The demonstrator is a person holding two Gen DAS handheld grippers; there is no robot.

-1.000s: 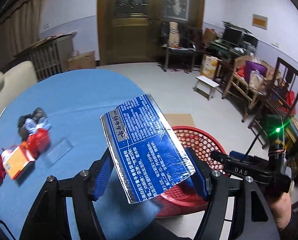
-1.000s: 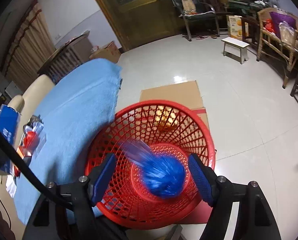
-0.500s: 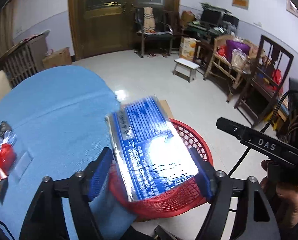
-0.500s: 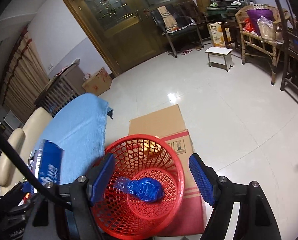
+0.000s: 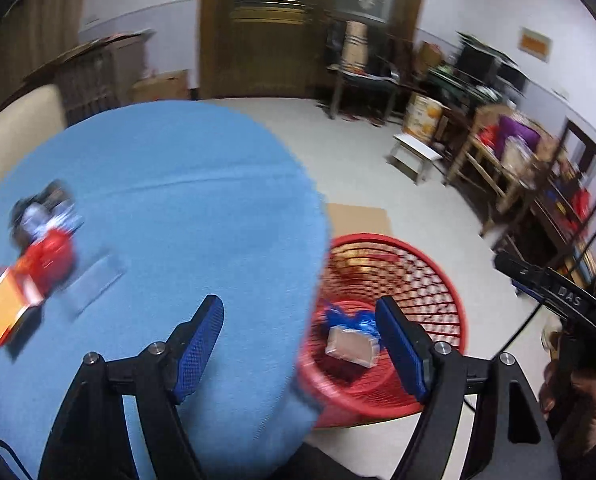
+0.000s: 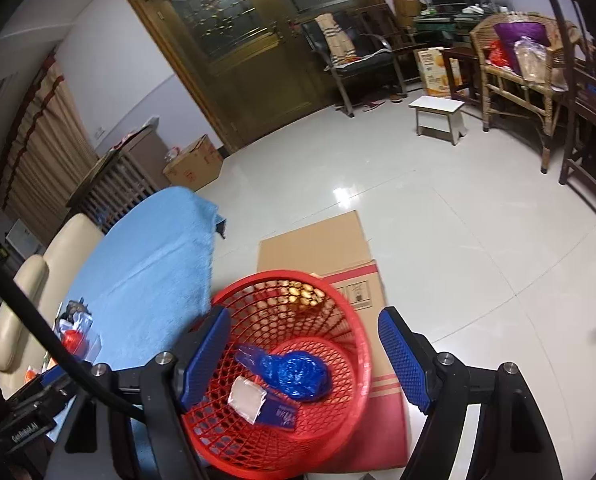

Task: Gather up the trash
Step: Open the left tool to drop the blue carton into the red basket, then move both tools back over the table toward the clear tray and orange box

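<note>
A red mesh basket (image 6: 350, 344) stands on the floor beside the blue-clothed table (image 5: 170, 208); it also shows in the left wrist view (image 5: 430, 276). Inside lie a crumpled blue bag (image 6: 298, 376) and the blue-and-silver carton (image 6: 258, 400), seen too in the left wrist view (image 5: 352, 346). My left gripper (image 5: 300, 344) is open and empty over the table's edge. My right gripper (image 6: 304, 360) is open and empty above the basket. More trash (image 5: 30, 264), red, orange and dark wrappers, lies at the table's left.
Flattened cardboard (image 6: 318, 244) lies under and behind the basket. A small white stool (image 6: 438, 114), wicker chair (image 6: 518, 80) and dark chairs stand at the right. A beige sofa (image 6: 38, 280) is left of the table. Wooden doors (image 6: 258, 40) are at the back.
My left gripper opened and dropped the blue-and-silver carton into the basket, then swung back toward the table. My right gripper rose higher above the basket after dropping the blue bag.
</note>
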